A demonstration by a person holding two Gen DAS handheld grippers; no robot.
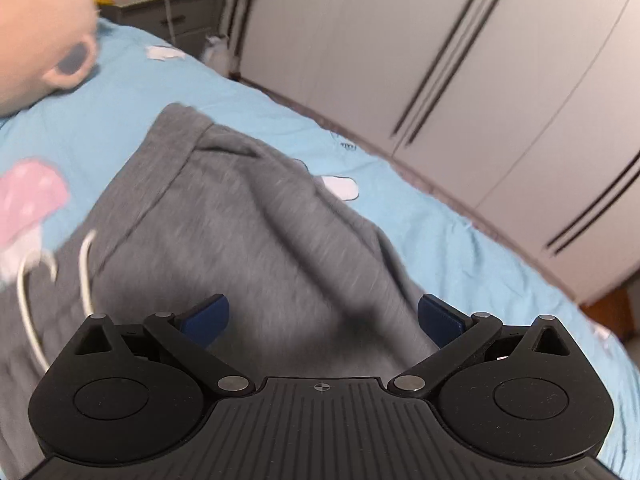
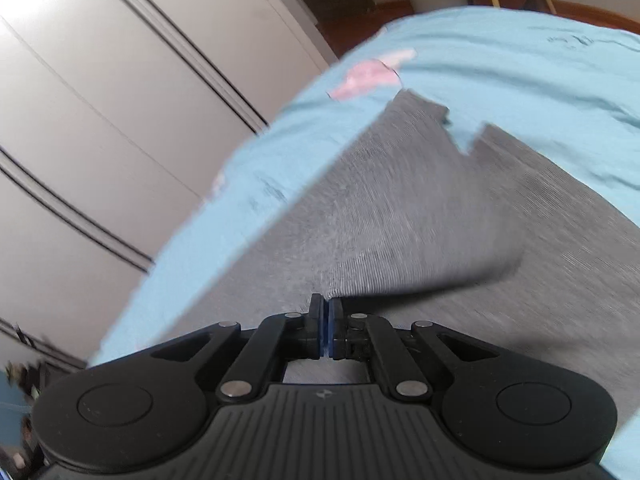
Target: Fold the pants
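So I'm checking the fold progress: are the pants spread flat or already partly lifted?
Partly lifted. In the right wrist view a flap of the gray pants rises from the right gripper, shut on its edge, above a flat layer.

Small dark print on the blue bedsheet (image 1: 347, 145) is unreadable

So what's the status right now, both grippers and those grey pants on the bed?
Left hand-held gripper open above grey sweatpants. Right hand-held gripper shut, pinching a fold of fabric. Blue bedsheet underneath, nothing blocking.
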